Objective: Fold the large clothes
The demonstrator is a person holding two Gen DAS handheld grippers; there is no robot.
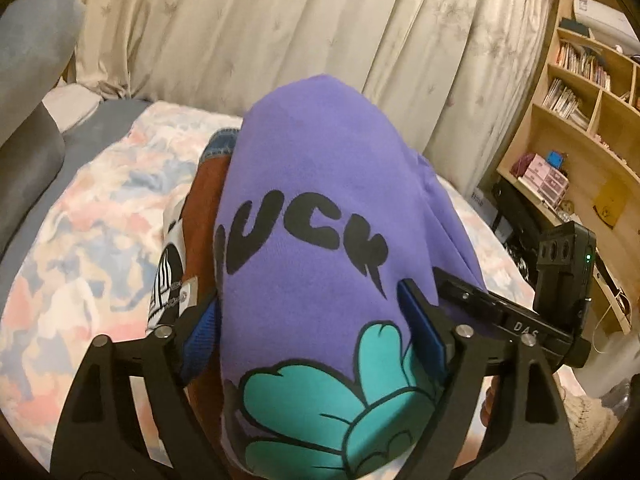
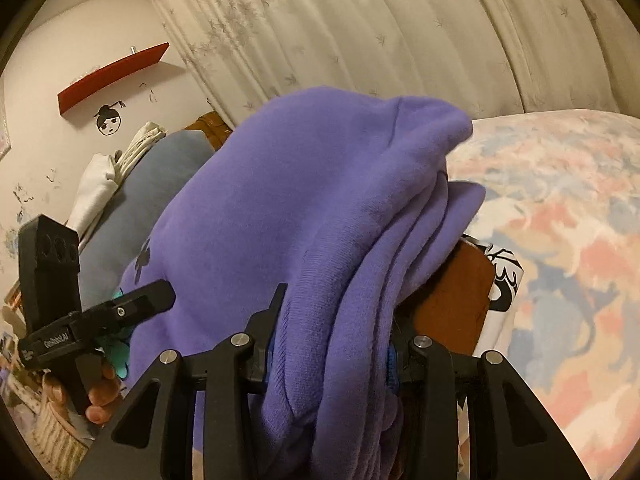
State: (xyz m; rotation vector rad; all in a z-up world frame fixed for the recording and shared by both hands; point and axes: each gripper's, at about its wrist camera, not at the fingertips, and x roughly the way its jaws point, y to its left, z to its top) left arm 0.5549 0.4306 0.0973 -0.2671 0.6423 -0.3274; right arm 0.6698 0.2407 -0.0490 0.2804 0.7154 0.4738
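A folded purple sweatshirt (image 1: 320,184) with black letters and a teal print is held up above the bed. My left gripper (image 1: 308,316) is shut on its near edge, blue pads pressing the thick fabric from both sides. My right gripper (image 2: 336,320) is shut on the stacked purple layers (image 2: 312,208) of the same sweatshirt. The right gripper shows in the left wrist view (image 1: 520,320), at the sweatshirt's right edge. The left gripper shows in the right wrist view (image 2: 120,312), at the left. Under the sweatshirt lies a stack of folded clothes: a rust-brown piece (image 2: 452,304) and a white black-printed piece (image 1: 168,276).
The bed has a pastel patterned cover (image 2: 560,220). A grey-blue pillow (image 1: 36,92) lies at its left end. Cream curtains (image 1: 280,20) hang behind. A wooden bookshelf (image 1: 580,120) stands to the right. A red wall shelf (image 2: 112,72) hangs on the left wall.
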